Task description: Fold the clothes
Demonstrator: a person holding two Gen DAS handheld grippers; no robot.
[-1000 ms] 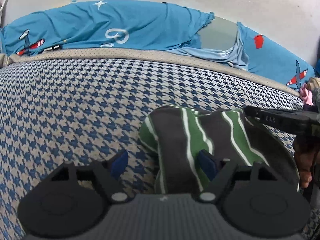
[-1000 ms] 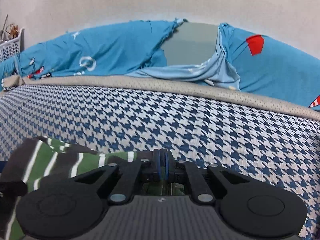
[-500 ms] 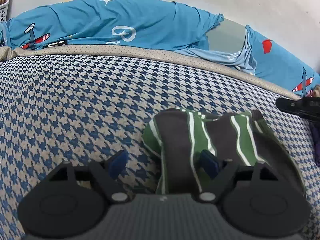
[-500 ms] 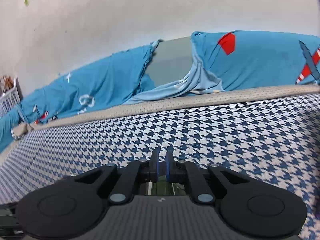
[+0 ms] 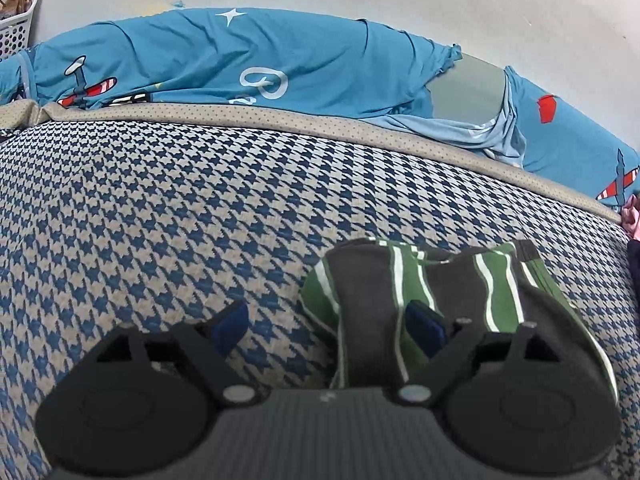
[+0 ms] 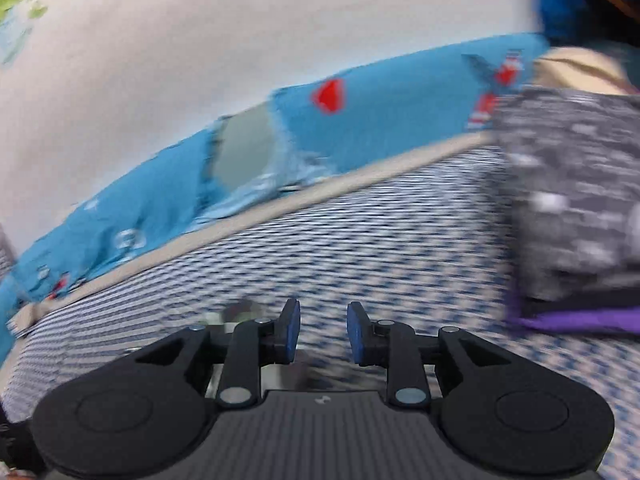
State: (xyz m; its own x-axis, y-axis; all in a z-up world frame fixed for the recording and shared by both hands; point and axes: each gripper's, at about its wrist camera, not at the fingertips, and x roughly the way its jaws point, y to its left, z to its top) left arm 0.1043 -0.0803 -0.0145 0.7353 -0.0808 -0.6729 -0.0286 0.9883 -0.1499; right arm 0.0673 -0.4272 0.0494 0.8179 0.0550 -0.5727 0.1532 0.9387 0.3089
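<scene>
On the houndstooth bed [image 5: 160, 208], a striped garment [image 5: 420, 292] is seen folded, partly hidden behind the left gripper [image 5: 328, 326].
A basket [image 5: 16, 28] is cut off at the corner, its contents unclear. Both grippers' jaws are opening with nothing clasped; the right gripper [image 6: 323, 330] view is blurred.

I count one folded striped garment [image 5: 432, 292] on the bed [image 5: 160, 208], green and dark grey with white lines. Two claws are in view, my left claw [image 5: 327, 326] and my right claw [image 6: 323, 334], each with two blue pads. Along the wall lies one blue printed sheet [image 5: 248, 60]. One white basket [image 5: 16, 28] sits in the far corner. To the right I make out one blurred pile of grey and purple clothes [image 6: 572, 216].
</scene>
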